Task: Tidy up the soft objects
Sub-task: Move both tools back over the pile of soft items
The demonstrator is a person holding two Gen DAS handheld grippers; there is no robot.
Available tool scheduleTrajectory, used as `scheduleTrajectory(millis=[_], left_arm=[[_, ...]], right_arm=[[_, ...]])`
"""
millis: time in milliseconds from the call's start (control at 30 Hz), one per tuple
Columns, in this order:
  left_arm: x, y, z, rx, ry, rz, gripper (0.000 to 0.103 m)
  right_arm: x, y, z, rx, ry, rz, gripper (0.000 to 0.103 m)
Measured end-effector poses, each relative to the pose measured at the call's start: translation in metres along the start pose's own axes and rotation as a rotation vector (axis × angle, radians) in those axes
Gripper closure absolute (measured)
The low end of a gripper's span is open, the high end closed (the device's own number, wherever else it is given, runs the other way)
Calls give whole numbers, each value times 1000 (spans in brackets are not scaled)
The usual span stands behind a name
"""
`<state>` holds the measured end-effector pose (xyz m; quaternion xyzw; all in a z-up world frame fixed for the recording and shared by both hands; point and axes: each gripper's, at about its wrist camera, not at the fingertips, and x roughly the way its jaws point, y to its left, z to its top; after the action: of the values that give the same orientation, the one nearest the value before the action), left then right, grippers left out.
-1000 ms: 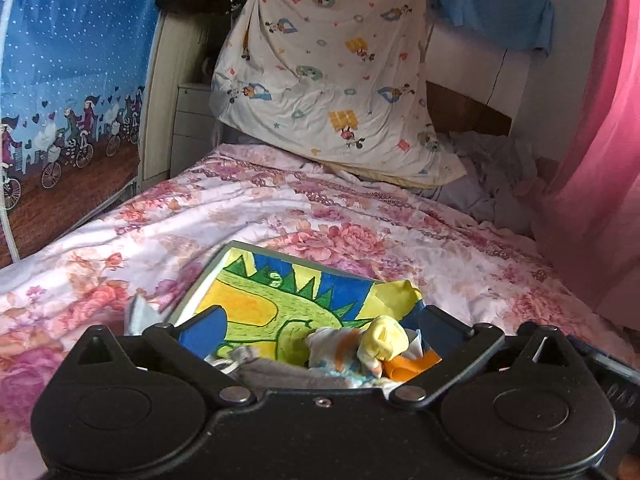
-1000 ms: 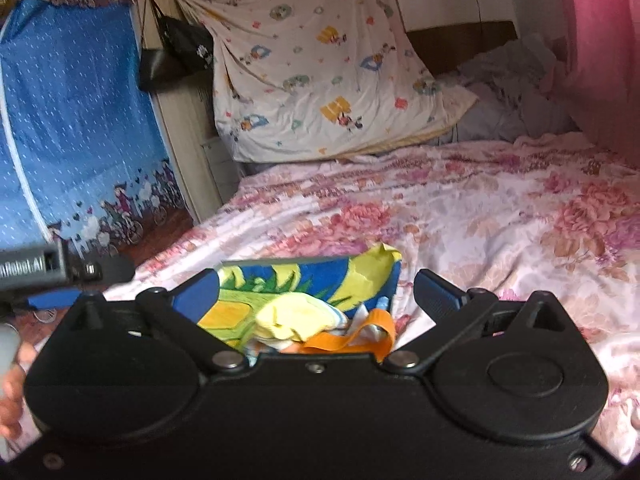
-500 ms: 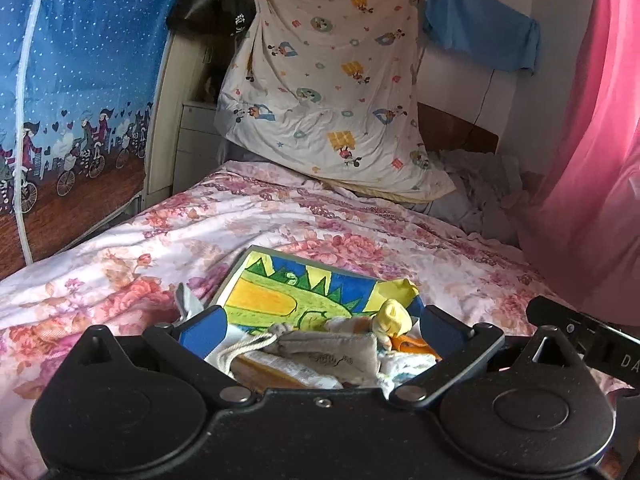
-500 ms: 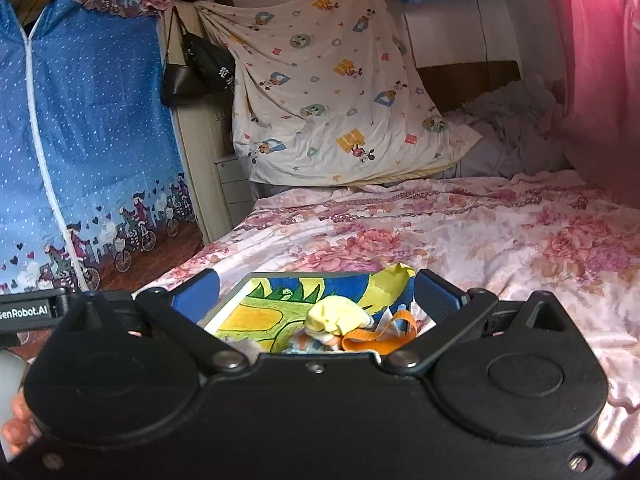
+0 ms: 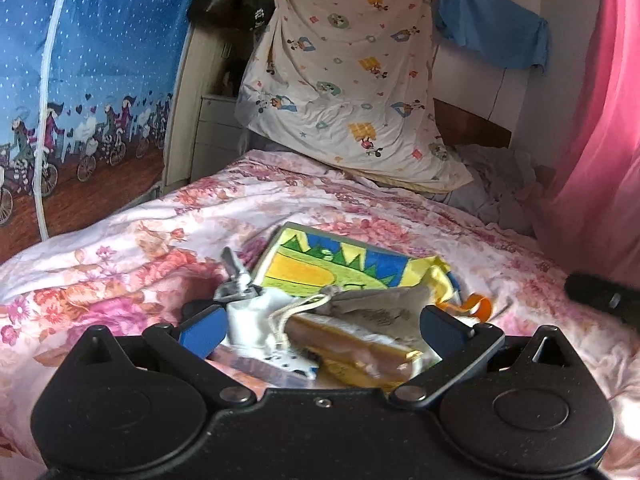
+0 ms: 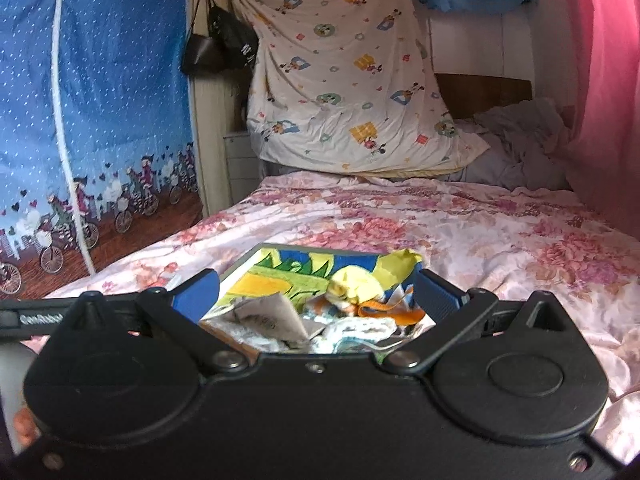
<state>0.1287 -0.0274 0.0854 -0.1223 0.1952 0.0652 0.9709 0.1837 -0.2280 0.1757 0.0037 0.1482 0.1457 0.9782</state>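
Note:
A pile of soft things lies on the floral bedspread (image 5: 168, 216). A flat cloth with a green, yellow and blue dinosaur print (image 5: 332, 268) lies under a grey drawstring pouch (image 5: 380, 304), white cloth (image 5: 256, 320) and an orange strap (image 5: 476, 304). In the right wrist view I see the dinosaur cloth (image 6: 272, 280), the pouch (image 6: 268, 316), a yellow soft item (image 6: 356, 284) and the orange strap (image 6: 388, 312). My left gripper (image 5: 320, 324) is open just above the pile, holding nothing. My right gripper (image 6: 316, 292) is open above the pile too.
A cartoon-print sheet (image 5: 352, 92) hangs at the bed head, with grey crumpled bedding (image 5: 496, 184) beside it. A pink curtain (image 5: 600, 120) hangs on the right and a blue printed wardrobe cover (image 5: 80, 100) on the left. The right gripper's body (image 5: 600, 300) shows at the right edge.
Both grippers have drawn back and up from the pile, so more of it shows. The grey pouch and white cloth, hidden before, now lie in view between the left fingers.

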Motion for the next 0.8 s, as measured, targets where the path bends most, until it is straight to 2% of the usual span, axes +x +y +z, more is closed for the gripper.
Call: scheduleTrajectory(millis=[167, 300, 500, 800], left_arm=[[6, 13, -19, 65, -23, -9, 1], [11, 25, -36, 93, -29, -23, 1], [20, 42, -61, 123, -19, -35, 1], [22, 40, -59, 194, 18, -75, 1]], right_arm=[[9, 7, -2, -9, 13, -3, 1], [16, 15, -16, -36, 37, -28, 1], [37, 27, -44, -86, 119, -41, 1], [48, 44, -78, -176, 238, -42, 1]])
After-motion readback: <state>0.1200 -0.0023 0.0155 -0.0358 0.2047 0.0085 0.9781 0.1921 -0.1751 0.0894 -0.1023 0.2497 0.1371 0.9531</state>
